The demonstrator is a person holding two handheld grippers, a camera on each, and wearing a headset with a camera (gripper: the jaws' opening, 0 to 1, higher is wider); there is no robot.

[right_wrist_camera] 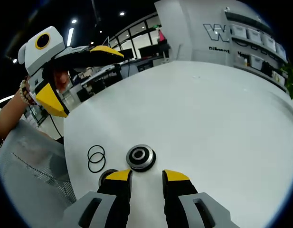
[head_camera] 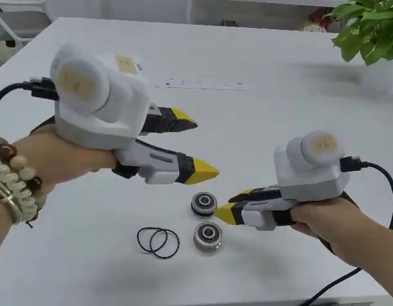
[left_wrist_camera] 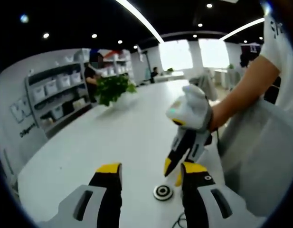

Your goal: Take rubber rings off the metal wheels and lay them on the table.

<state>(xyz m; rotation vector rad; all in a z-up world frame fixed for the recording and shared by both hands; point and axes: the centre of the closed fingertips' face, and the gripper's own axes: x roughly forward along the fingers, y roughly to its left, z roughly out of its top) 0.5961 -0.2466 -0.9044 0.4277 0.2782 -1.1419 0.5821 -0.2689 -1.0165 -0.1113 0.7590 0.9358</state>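
Observation:
Two metal wheels lie flat on the white table (head_camera: 260, 115), one (head_camera: 204, 204) just behind the other (head_camera: 208, 234). Left of them lie two thin black rubber rings (head_camera: 158, 241), overlapping. My left gripper (head_camera: 199, 146) hovers open above and left of the wheels, nothing between its jaws. My right gripper (head_camera: 227, 213) sits low at the wheels' right, open by a narrow gap, empty. In the right gripper view its jaws (right_wrist_camera: 147, 176) point at one wheel (right_wrist_camera: 140, 157); the other wheel (right_wrist_camera: 106, 177) is half hidden by a jaw, and the rings (right_wrist_camera: 96, 158) lie to the left.
A green plant (head_camera: 368, 29) stands at the table's far right corner. A pale printed strip (head_camera: 202, 83) lies mid-table behind the grippers. Cables trail from both grippers. The table's near edge runs close below the wheels.

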